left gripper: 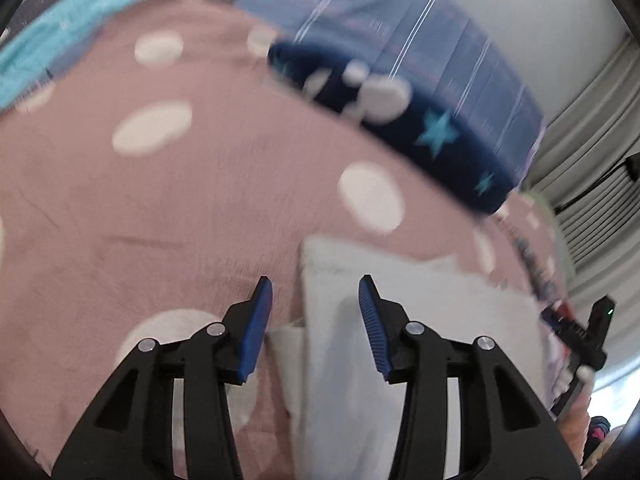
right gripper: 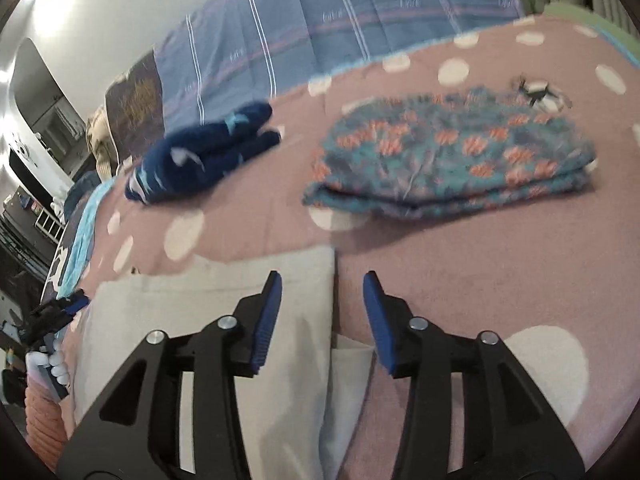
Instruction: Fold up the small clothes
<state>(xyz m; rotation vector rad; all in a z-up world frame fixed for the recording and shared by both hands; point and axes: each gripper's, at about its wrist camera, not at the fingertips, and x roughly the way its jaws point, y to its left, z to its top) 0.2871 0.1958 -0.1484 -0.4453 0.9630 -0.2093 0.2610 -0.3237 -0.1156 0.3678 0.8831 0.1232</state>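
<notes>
A folded white garment lies flat on the pink blanket with white dots. My left gripper hovers open over the garment's left edge, which runs between the blue pads without touching them. Over the opposite edge, my right gripper is open as well, its left pad above the white cloth and its right pad above the blanket. Nothing is held. A crumpled navy garment with light-blue stars lies farther back. Both views are motion-blurred.
A folded teal garment with orange flowers rests at the back right, with a small black-and-white object behind it. Blue striped bedding lies beyond the blanket. A turquoise cloth is at the far left. Curtains hang at the right.
</notes>
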